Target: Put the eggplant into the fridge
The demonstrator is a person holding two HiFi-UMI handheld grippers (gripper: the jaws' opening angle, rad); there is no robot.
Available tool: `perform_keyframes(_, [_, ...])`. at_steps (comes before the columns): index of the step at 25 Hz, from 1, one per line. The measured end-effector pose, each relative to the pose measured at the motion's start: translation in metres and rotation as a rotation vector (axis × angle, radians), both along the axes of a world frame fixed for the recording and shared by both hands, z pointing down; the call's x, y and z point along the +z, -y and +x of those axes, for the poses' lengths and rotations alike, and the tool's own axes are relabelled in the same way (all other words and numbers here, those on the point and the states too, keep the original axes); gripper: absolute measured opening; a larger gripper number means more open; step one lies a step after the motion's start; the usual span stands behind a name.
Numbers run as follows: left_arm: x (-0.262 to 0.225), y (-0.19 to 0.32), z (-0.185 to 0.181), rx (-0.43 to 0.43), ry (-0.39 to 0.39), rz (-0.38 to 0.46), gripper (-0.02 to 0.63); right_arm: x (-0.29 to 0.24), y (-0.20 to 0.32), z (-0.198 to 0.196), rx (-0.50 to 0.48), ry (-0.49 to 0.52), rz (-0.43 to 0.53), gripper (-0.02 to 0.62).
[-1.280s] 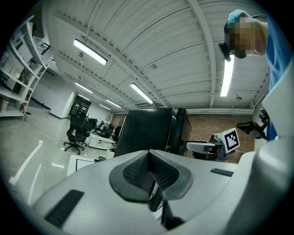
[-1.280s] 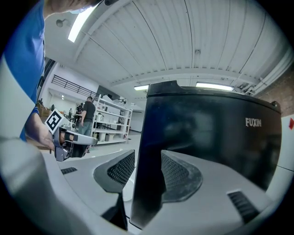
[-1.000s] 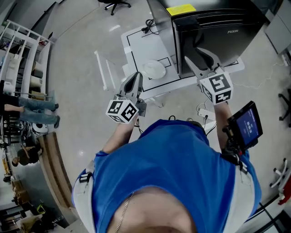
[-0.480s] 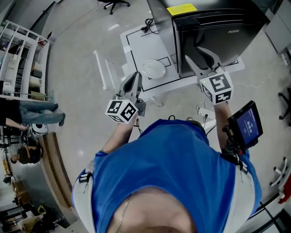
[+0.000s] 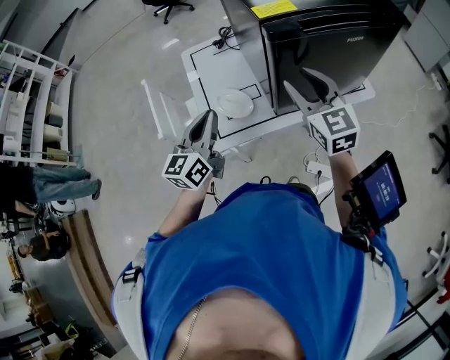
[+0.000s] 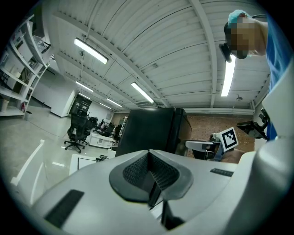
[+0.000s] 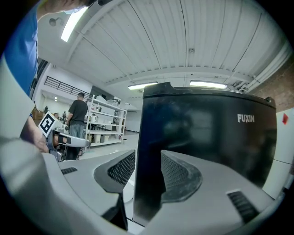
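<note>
No eggplant shows in any view. The black fridge (image 5: 330, 35) stands on a low white table (image 5: 218, 63), and it also fills the right gripper view (image 7: 206, 133). My right gripper (image 5: 304, 79) is open just in front of the fridge. In its own view the jaws (image 7: 148, 172) frame the fridge's left front edge, and I cannot tell if they touch it. My left gripper (image 5: 205, 119) is shut and empty, held level to the left of the fridge (image 6: 151, 131), with its pads together (image 6: 149, 172).
A white plate (image 5: 234, 105) lies on the table left of the fridge. Cables (image 5: 228, 35) run behind it. White shelving (image 5: 35, 91) and a standing person (image 5: 42, 183) are at the far left. An office chair (image 5: 169, 5) stands beyond the table.
Both grippers stay almost where they were. The person at the far left has walked a little.
</note>
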State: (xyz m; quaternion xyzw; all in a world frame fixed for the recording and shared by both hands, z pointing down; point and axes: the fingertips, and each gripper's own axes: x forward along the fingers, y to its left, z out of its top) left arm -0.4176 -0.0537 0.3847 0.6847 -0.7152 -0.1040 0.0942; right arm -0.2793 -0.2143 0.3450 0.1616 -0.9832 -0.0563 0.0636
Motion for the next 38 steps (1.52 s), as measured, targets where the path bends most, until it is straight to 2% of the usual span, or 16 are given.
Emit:
perform_keyframes(5, [0.002, -0.004, 0.007, 0.033, -0.009, 0.002, 0.008, 0.003, -0.010, 0.013, 0.037, -0.007, -0.014, 0.179])
perform_keyframes(10, [0.002, -0.032, 0.027, 0.089, -0.018, 0.008, 0.008, 0.005, -0.049, 0.042, 0.092, -0.013, -0.028, 0.179])
perform_keyframes(15, [0.013, -0.013, 0.035, 0.145, -0.034, -0.004, 0.008, 0.020, -0.041, 0.059, 0.146, -0.018, -0.066, 0.179])
perform_keyframes(26, [0.031, 0.026, 0.050, 0.245, -0.062, -0.037, 0.008, 0.046, -0.031, 0.086, 0.243, -0.033, -0.133, 0.111])
perform_keyframes(34, [0.045, 0.033, 0.062, 0.267, -0.046, -0.020, 0.008, 0.062, -0.036, 0.105, 0.271, -0.004, -0.125, 0.007])
perform_keyframes(38, [0.021, 0.013, 0.089, 0.280, -0.043, -0.011, 0.008, 0.042, -0.063, 0.133, 0.277, 0.000, -0.131, 0.005])
